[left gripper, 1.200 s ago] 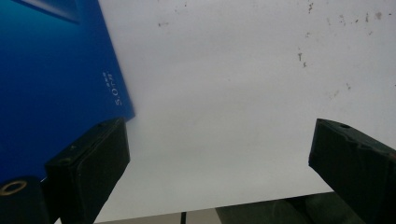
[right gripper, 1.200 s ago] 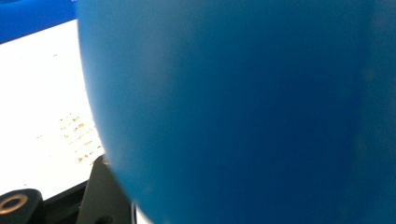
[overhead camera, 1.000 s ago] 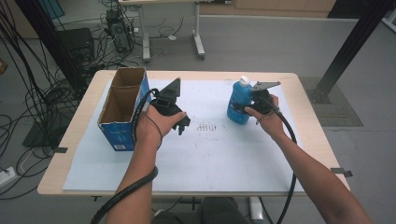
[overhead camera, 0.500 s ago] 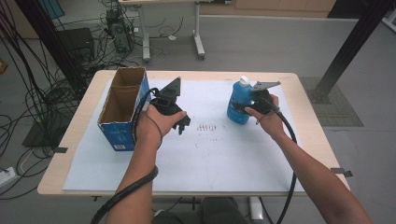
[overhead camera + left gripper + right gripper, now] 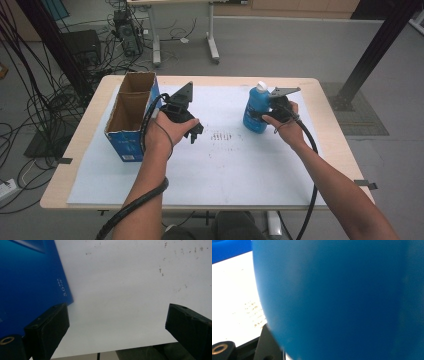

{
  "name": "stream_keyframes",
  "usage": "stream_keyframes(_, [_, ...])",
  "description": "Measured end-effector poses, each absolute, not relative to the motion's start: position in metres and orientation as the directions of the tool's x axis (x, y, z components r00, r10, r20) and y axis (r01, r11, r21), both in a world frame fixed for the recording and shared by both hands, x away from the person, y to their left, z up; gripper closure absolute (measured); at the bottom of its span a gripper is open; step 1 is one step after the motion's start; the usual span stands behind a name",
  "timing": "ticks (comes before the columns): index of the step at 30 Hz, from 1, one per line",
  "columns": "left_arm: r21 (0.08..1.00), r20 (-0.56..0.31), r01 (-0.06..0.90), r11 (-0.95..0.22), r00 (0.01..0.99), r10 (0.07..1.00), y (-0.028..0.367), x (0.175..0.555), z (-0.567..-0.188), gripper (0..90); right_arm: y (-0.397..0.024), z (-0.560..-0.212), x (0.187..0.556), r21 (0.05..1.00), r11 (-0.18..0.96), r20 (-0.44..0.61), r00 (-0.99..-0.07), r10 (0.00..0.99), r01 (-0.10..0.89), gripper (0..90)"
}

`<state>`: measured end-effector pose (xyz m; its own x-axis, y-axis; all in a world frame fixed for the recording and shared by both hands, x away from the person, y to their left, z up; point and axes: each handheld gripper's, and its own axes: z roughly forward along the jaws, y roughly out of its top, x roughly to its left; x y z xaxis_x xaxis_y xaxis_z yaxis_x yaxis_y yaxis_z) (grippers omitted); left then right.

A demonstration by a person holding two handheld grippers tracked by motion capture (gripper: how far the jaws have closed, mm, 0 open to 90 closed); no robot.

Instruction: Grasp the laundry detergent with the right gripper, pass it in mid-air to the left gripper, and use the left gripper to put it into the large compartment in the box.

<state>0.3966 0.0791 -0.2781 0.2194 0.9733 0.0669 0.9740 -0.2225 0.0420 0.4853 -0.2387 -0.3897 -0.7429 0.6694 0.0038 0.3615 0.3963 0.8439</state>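
Note:
A blue bottle [image 5: 255, 112] with a white cap stands upright on the white sheet at the table's right. My right gripper [image 5: 262, 118] is shut on its body from the right side. In the right gripper view the bottle [image 5: 342, 300] sits very close, and one black finger [image 5: 269, 345] shows at its lower left. My left gripper [image 5: 195, 134] hovers over the sheet just right of an open-topped blue cardboard box [image 5: 127, 146]. Its jaws [image 5: 117, 326] stand wide apart with nothing between them, and the box's blue wall [image 5: 30, 285] lies beside the left jaw.
The white sheet [image 5: 225, 165] covers most of the wooden table [image 5: 80, 150], with faint dark specks at its middle. Cables trail from both grippers toward the near edge. Beyond the table are floor cables, a black post and another table's legs.

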Motion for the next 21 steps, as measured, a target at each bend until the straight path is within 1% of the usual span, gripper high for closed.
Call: stream_keyframes(21, [0.039, 0.067, 0.974, -0.224, 0.221, 0.973, 0.0793, 0.3959, -0.2778, 5.7, -0.239, -0.39, 0.4853, 0.845, 0.395, 0.004, -0.743, 0.669, 0.36, 43.1])
